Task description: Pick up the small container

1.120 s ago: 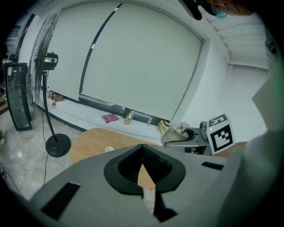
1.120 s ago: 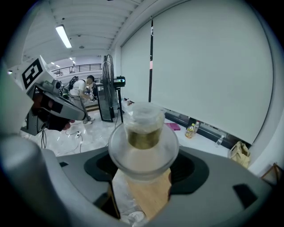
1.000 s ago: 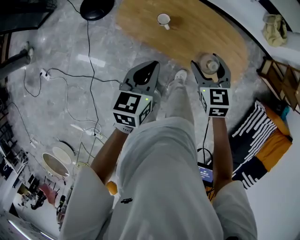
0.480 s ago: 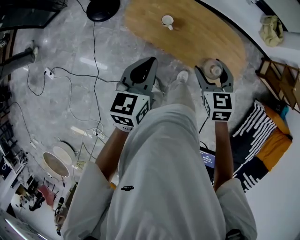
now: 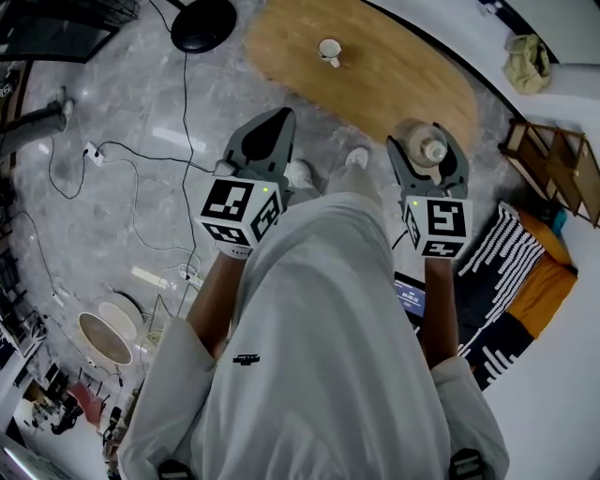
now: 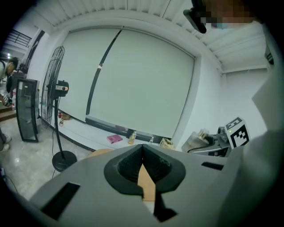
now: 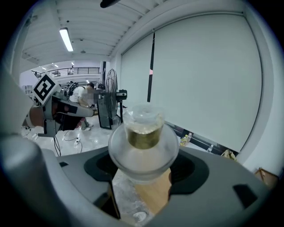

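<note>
The small container [image 7: 143, 144] is a clear glass jar with a knobbed lid and a gold band at the neck. My right gripper [image 5: 427, 155] is shut on it, the jar [image 5: 421, 143] gripped upright between the two jaws and lifted above the near edge of the oval wooden table [image 5: 375, 70]. My left gripper [image 5: 269, 127] hangs to the left over the grey floor, its jaws shut with nothing between them [image 6: 143, 165]. In the left gripper view the jar [image 6: 198, 140] shows at the right.
A white cup [image 5: 328, 50] stands on the far part of the table. Cables [image 5: 141, 150] and a power strip lie on the floor at left; a fan base [image 5: 203, 21] stands at the top. A wooden shelf [image 5: 553, 169] and striped cushion [image 5: 497, 258] are at right.
Both grippers have risen and come closer to the camera. The jar has gone up with the right gripper, away from the table top. The jaws look unchanged.
</note>
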